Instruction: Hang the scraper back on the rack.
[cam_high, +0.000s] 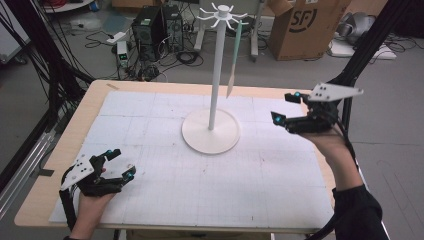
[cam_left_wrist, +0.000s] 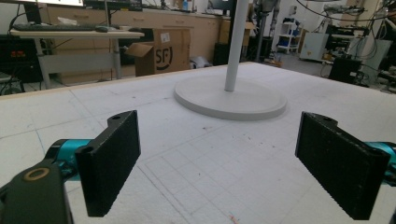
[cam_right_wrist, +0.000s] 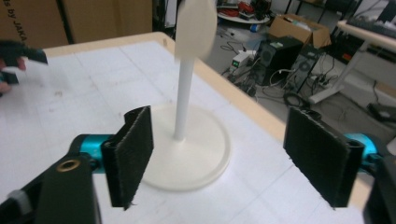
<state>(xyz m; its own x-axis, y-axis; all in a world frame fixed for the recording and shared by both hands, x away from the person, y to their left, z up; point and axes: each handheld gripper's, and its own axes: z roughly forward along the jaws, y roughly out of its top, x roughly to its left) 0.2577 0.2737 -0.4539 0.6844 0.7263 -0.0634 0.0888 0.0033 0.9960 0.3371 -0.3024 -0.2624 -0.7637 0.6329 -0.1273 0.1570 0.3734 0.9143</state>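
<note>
**Spatula on the rack, both grippers empty**

Cluttered lab: computer towers and cable tangles on the grey floor beyond the table, a cardboard box (cam_high: 305, 25) at the far right. The wooden table (cam_high: 95, 100) carries a white gridded mat (cam_high: 165, 165) over most of its top.

Taking the mat centre as the dial in the high view, the white hook stand (cam_high: 215, 75) sits just toward 12 o'clock, its round base (cam_high: 210, 137) flat on the mat and its pole upright. A ring of hooks crowns the pole. From a hook on the 3 o'clock side of that crown hangs a pale green spatula (cam_high: 235, 55), handle up, blade tip down, clear of the pole and well above the mat.

Left gripper (cam_high: 120, 162): at about 8 o'clock, low over the mat near the front edge, held in a hand. Its own view shows the two black pads (cam_left_wrist: 112, 158) spread wide, bare mat between them, the stand base ahead.

Right gripper (cam_high: 287, 107): at about 2 o'clock, near the table's right edge, well apart from the spatula and lower than it. Its own view has the pads (cam_right_wrist: 133, 149) standing far apart, nothing between them, with the stand in the gap beyond and a blurred pale shape near the pole's top.
</note>
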